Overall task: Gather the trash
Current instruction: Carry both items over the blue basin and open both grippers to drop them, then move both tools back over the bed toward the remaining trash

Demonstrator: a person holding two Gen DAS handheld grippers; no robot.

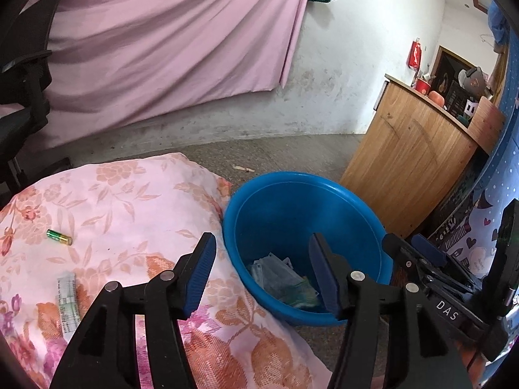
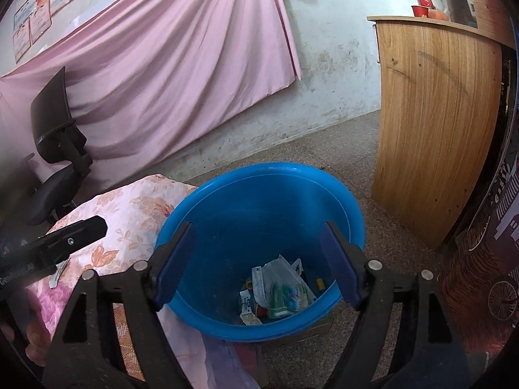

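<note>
Both tools are built alike. The left tool point(image 1: 261, 274) has black plastic linkage arms with triangular cut-outs, round silver rivets at the pivots, and two fingers faced with ribbed blue pads point(image 1: 201, 274). The right tool point(image 2: 256, 264) shows the same black arms, silver rivets and smooth dark-blue pads point(image 2: 340, 264). Seen from the left wrist, its black body bears white letters "DAS".

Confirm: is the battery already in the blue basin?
No: the green battery lies on the floral cloth, left of the blue basin and apart from it.
</note>
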